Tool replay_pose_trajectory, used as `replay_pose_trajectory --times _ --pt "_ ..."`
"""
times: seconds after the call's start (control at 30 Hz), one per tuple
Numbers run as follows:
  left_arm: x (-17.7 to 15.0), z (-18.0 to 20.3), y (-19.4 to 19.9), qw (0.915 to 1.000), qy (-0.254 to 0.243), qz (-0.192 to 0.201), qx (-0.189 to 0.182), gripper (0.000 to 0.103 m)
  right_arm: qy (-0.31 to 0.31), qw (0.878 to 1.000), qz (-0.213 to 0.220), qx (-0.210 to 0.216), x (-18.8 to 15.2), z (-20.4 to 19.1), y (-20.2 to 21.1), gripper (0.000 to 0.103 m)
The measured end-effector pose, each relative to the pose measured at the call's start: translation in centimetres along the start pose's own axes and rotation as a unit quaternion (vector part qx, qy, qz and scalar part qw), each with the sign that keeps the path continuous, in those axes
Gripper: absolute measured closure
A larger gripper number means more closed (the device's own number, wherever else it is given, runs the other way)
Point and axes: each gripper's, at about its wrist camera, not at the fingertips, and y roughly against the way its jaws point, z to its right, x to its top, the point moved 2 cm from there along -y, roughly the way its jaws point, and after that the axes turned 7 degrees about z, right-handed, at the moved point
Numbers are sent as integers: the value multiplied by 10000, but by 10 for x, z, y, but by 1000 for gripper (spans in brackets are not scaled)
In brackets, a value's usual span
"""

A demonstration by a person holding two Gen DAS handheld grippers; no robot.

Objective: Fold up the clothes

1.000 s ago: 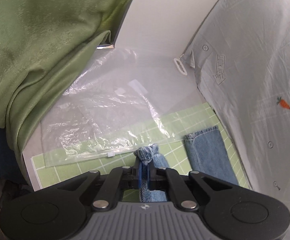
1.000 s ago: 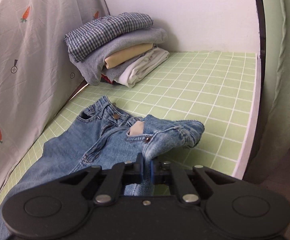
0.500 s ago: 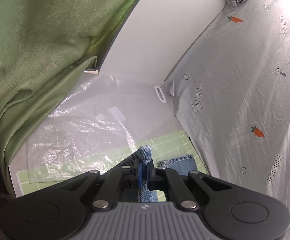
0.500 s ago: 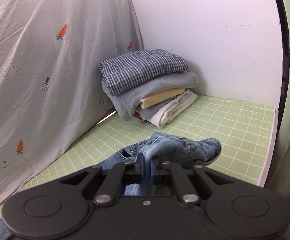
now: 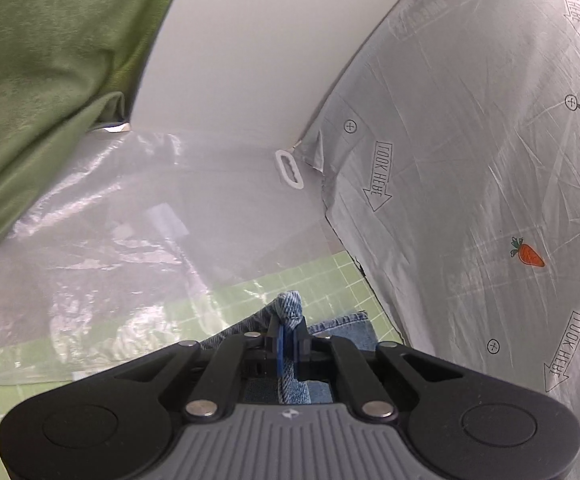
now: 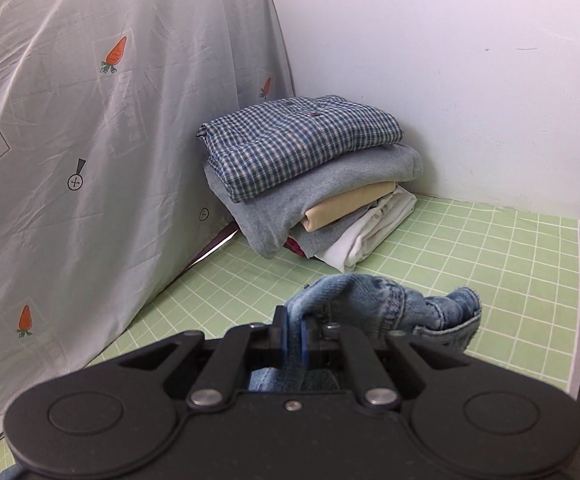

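A pair of blue jeans is held at both ends above a green gridded mat (image 6: 469, 248). In the left wrist view my left gripper (image 5: 286, 338) is shut on a bunched leg hem of the jeans (image 5: 290, 308), and the other leg hem (image 5: 345, 326) lies on the mat just right of it. In the right wrist view my right gripper (image 6: 293, 330) is shut on the waistband end of the jeans (image 6: 385, 300), which is lifted and folds over to the right. The rest of the jeans is hidden under both grippers.
A stack of folded clothes (image 6: 309, 176), checked shirt on top, stands in the back corner against the white wall. A grey sheet with carrots (image 6: 90, 140) slopes along one side. A clear plastic bag (image 5: 130, 240) lies on the mat, a green cloth (image 5: 42, 60) hangs beyond.
Both grippers have risen and moved forward with the jeans. The waistband, spread on the mat a second ago, now hangs bunched from the right gripper. The stack of clothes looms closer.
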Motion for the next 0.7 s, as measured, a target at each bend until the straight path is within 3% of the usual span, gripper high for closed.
replay_pose_trajectory --times 0.17,0.27,0.3,0.33,0.37,0.47,0.53,0.67,0.7 --pt "-9 76 -92 9989 -358 -253 -147 99 0 9994 -156 -310 3 -35 -71 97" --pt "-26 136 -165 9947 -765 -379 -566 98 -81 9980 -399 -493 -4 -56 -142 96" --pt "-32 161 -189 9927 -900 -425 -678 91 -173 9971 -493 -557 -8 -61 -165 90" --pt "-38 176 -208 9922 -973 -520 -581 86 -66 9956 -643 -677 -12 -68 -183 69" --pt "-45 188 -225 9915 -1047 -609 -480 82 41 9937 -793 -795 -17 -74 -200 61" --pt "-64 186 -242 9885 -1297 -777 -84 62 462 9906 -908 -911 -31 -92 -212 53" --pt "-77 165 -238 9847 -1529 -784 296 34 631 9897 -867 -946 -44 -94 -194 27" --pt "-96 111 -222 9768 -1514 -988 1150 32 689 9837 -1071 -1268 -72 -74 -152 26" --pt "-99 99 -217 9760 -1467 -1046 1220 32 643 9820 -1112 -1388 -77 -68 -141 25"
